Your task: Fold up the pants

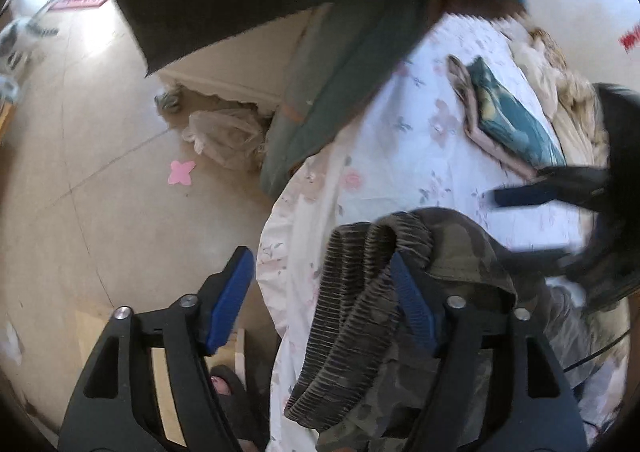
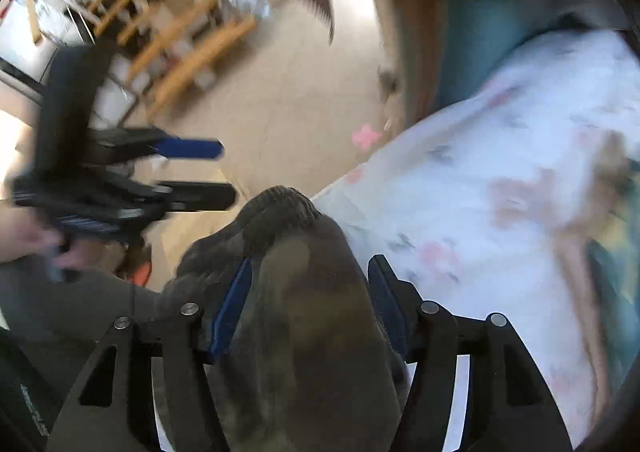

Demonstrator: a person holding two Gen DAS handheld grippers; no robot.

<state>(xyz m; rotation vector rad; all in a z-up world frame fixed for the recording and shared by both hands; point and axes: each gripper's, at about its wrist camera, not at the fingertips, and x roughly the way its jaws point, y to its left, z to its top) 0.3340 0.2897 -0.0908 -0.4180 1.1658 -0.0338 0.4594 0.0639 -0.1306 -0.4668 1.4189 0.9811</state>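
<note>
Blue pads (image 1: 230, 288) on the left gripper (image 1: 320, 292) stand wide apart, released. Its left pad hangs free at about eight o'clock over the bare floor (image 1: 100, 172), and only its right pad lies against the ribbed elastic waistband (image 1: 352, 312) of the camouflage pants (image 1: 460, 252). The waistband drapes across that finger and hangs down between the two, gripped by neither.

The pants sit at six o'clock in both views, bunched at the edge of a bed covered with a white flowered sheet (image 1: 420, 140). From the right wrist, the right gripper (image 2: 310, 308) straddles a hump of the same cloth (image 2: 304, 292). Its blue pads (image 2: 232, 308) flank the cloth on either side with the jaws spread, not clenched on it; motion blur hides whether the pads brush the fabric.

At three o'clock in the left view the right gripper shows as a dark blur above the sheet. At nine o'clock in the right view the left gripper (image 2: 208, 168) juts out over the floor, a hand (image 2: 32, 240) behind it.

Farther up the bed, at two o'clock, lies a folded teal patterned cloth (image 1: 512, 120). On the floor at nine o'clock sit a pink flower-shaped piece (image 1: 182, 172) and a crumpled plastic bag (image 1: 224, 136).
</note>
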